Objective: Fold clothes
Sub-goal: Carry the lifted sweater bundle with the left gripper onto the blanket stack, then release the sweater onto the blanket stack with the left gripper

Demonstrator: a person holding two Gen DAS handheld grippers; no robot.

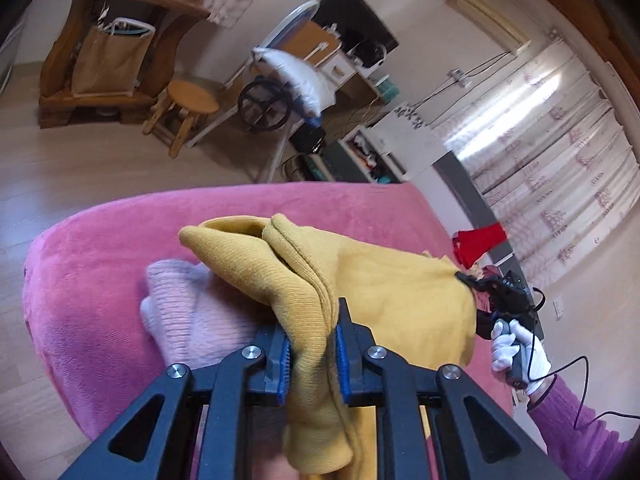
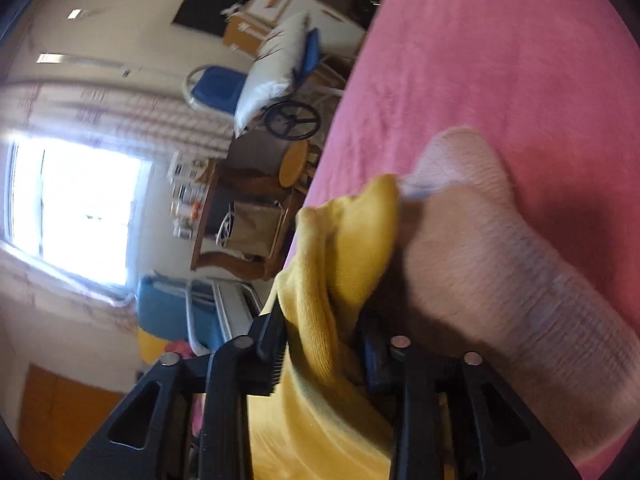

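Observation:
A mustard-yellow knit garment (image 1: 392,292) hangs stretched between my two grippers above a pink bed cover (image 1: 100,260). My left gripper (image 1: 312,320) is shut on a bunched fold of it, with the blue pads pressing the cloth. My right gripper (image 1: 476,292), held by a white-gloved hand (image 1: 516,344), is at the garment's far corner. In the right wrist view the yellow garment (image 2: 320,248) lies between the jaws of my right gripper (image 2: 320,328), which stand apart with a dark gap at one pad. A pale pink knit garment (image 1: 188,312) (image 2: 500,260) lies on the cover underneath.
The bed cover (image 2: 500,60) drops off to a wooden floor. Beyond stand a round wooden stool (image 1: 192,96), a wooden shelf with a tan bag (image 1: 112,60), a chair with a white pillow (image 1: 296,76) and curtains (image 1: 560,160). A red item (image 1: 478,240) sits behind the right gripper.

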